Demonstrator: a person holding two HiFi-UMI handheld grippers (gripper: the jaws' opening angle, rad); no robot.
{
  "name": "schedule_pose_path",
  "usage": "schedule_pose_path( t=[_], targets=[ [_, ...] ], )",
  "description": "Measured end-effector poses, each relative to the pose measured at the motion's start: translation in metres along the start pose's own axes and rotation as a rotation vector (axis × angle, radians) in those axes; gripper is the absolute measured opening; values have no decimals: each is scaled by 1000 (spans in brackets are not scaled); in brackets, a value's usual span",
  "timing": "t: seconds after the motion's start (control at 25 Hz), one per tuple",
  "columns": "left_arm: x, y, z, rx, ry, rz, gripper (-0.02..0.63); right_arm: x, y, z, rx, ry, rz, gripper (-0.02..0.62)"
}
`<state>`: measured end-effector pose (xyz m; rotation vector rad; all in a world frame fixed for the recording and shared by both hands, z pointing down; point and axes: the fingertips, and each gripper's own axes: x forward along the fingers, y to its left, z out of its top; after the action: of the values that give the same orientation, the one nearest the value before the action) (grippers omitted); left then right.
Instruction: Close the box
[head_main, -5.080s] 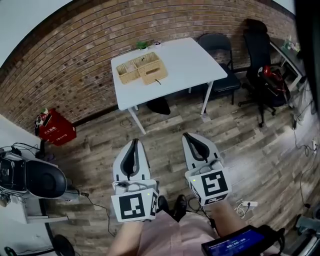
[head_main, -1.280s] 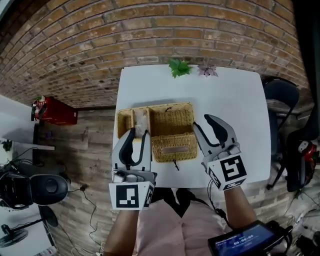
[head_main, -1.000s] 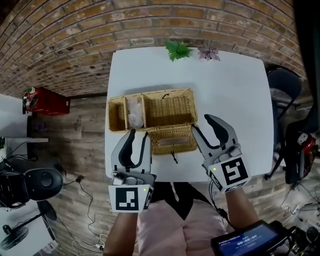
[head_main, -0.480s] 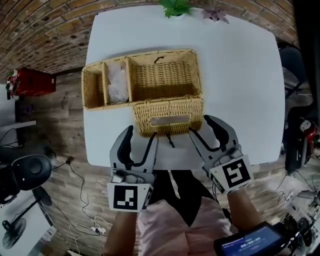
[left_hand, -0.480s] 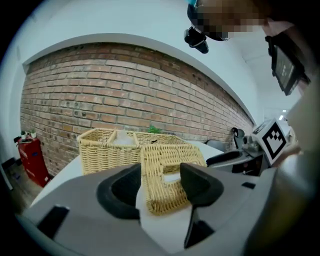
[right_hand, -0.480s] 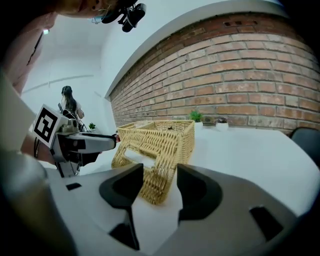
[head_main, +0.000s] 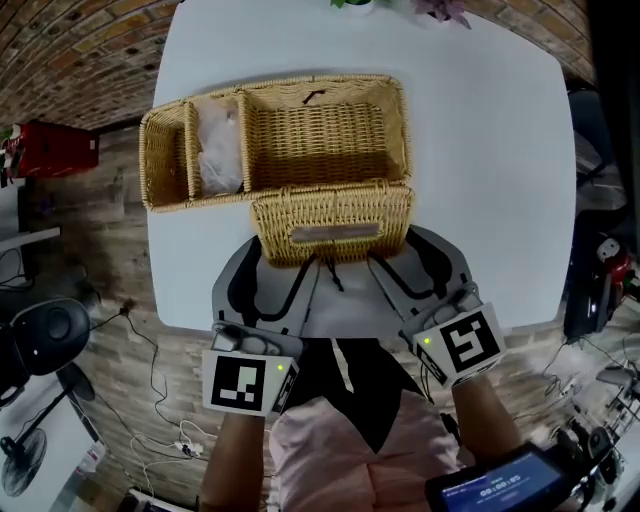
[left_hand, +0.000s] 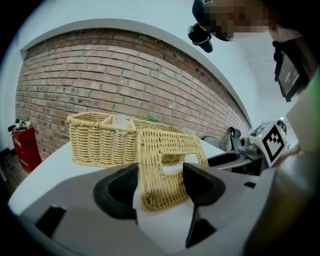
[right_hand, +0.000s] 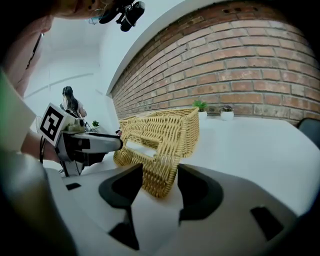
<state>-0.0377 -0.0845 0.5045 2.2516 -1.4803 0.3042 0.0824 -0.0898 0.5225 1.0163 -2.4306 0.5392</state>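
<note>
A wicker box (head_main: 325, 130) stands on the white table (head_main: 490, 150), and its lid (head_main: 332, 222) hangs open over the near side toward me. My left gripper (head_main: 268, 282) sits just before the lid's left near corner (left_hand: 157, 187), which shows in the gap between its jaws. My right gripper (head_main: 415, 265) faces the lid's right near corner (right_hand: 160, 177) in the same way. Both pairs of jaws have just been opening. They stand wide, and the pads do not press on the wicker. A thin dark cord (head_main: 330, 272) dangles from the lid's near edge.
The box's left side holds two small compartments, one with a white crumpled thing (head_main: 215, 150). Small potted plants (head_main: 355, 4) stand at the table's far edge. A red crate (head_main: 45, 150) and a black fan (head_main: 40, 345) are on the floor at the left, a chair (head_main: 600, 275) at the right.
Both grippers have sunk and come up close to the lid's near corners. Their jaws stand wider than before. The box now looms larger in both gripper views.
</note>
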Motion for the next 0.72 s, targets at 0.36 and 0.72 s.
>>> schedule_pose_path(
  t=[0.36, 0.72],
  targets=[
    [-5, -3, 0, 19, 30, -31, 284, -5, 3, 2, -12, 15, 16, 221],
    [-23, -9, 9, 32, 19, -15, 282, -30, 19, 10, 133, 55, 154, 222]
  ],
)
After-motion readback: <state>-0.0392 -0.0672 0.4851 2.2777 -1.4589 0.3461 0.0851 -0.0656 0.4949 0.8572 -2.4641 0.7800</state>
